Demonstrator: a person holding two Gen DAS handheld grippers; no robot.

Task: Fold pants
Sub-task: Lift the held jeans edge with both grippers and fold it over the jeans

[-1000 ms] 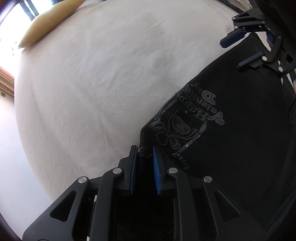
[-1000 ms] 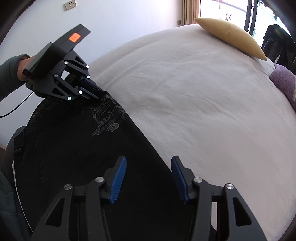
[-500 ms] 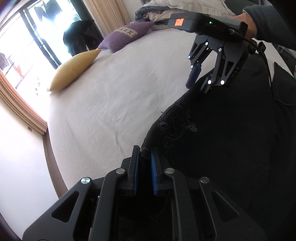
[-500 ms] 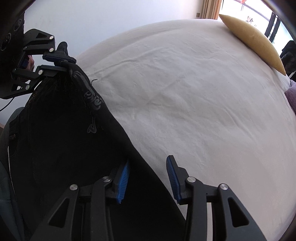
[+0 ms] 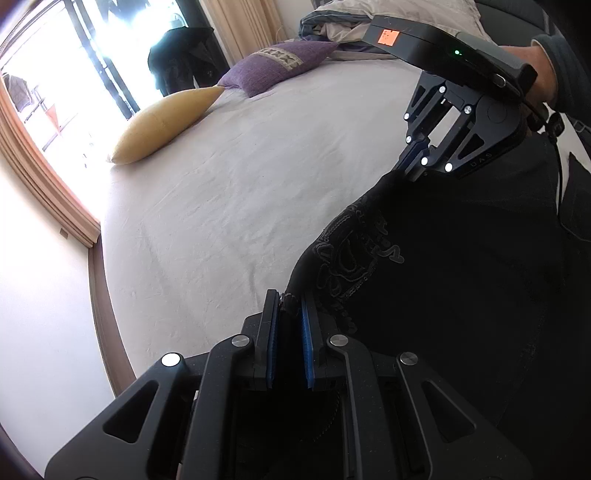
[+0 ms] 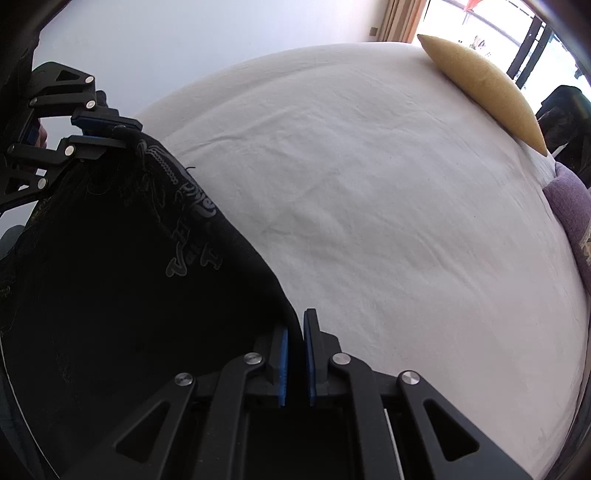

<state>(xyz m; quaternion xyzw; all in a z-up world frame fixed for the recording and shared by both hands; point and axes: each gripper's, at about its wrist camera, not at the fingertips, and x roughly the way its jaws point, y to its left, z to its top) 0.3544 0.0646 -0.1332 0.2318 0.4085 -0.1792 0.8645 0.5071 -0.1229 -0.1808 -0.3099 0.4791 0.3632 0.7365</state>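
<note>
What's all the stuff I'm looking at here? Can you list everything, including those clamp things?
pants: one, black with a grey printed design, held up over the near edge of the bed
bed: one, white sheet, filling most of both views
yellow cushion: one, at the far end of the bed by the window
purple cushion: one, beside the yellow one
crumpled bedding: one heap, beige and grey, behind the purple cushion
dark garment: one, black, hanging by the window
left hand-held gripper: black, blue pads, shut on the pants' edge
right hand-held gripper: black, blue pads, just closed on the pants' edge
person's hand: one, holding the right hand-held gripper
</note>
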